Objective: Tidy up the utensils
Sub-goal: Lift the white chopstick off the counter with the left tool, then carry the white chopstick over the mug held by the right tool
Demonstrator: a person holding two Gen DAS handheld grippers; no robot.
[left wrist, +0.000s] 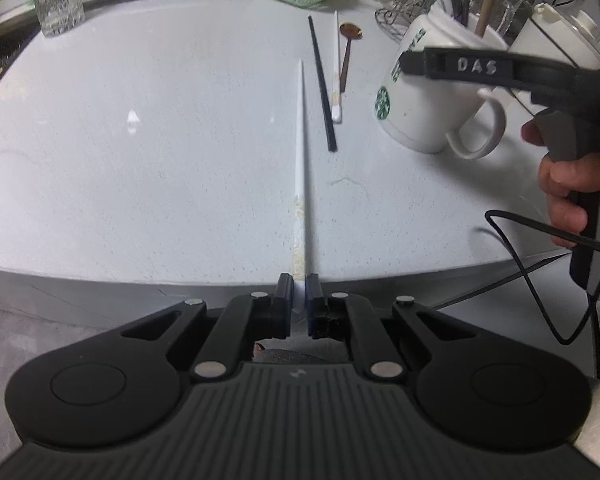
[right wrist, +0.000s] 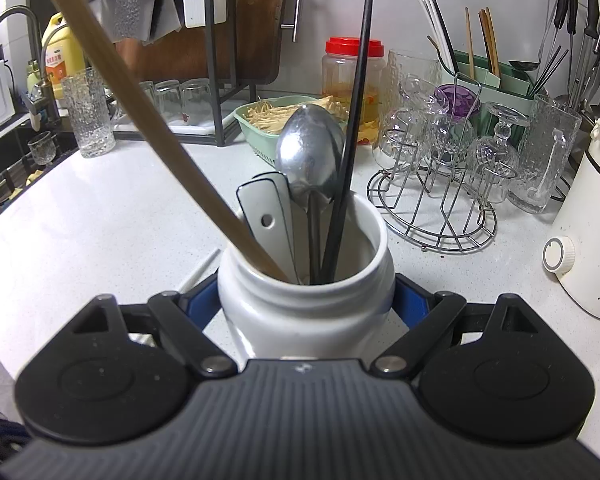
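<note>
The white chopstick (left wrist: 302, 168) lies along the counter (left wrist: 160, 160), its thick patterned end pinched between the nearly closed jaws of the left gripper (left wrist: 299, 294) at the counter's near edge, its thin tip pointing away toward twelve o'clock. So the step in hand looks like the pick-up of one more loose utensil — gripped, but not yet clearly lifted.

At about one o'clock from that gripper a black chopstick (left wrist: 321, 84), a second white chopstick (left wrist: 336, 68) and a small brown spoon (left wrist: 347, 54) wait on the counter, close together. Further round, near two o'clock, stands the white mug (left wrist: 416, 112), held around its body by the right gripper (right wrist: 306, 300), whose jaws are spread wide against both sides. It already carries a wooden handle (right wrist: 140, 120), a steel spoon (right wrist: 310, 152), a black chopstick and a white-handled tool (right wrist: 266, 216).

The next move probably calls for raising the gripped chopstick, swinging it over the mug's mouth and tipping it thin end down — with little free room among the handles.
</note>
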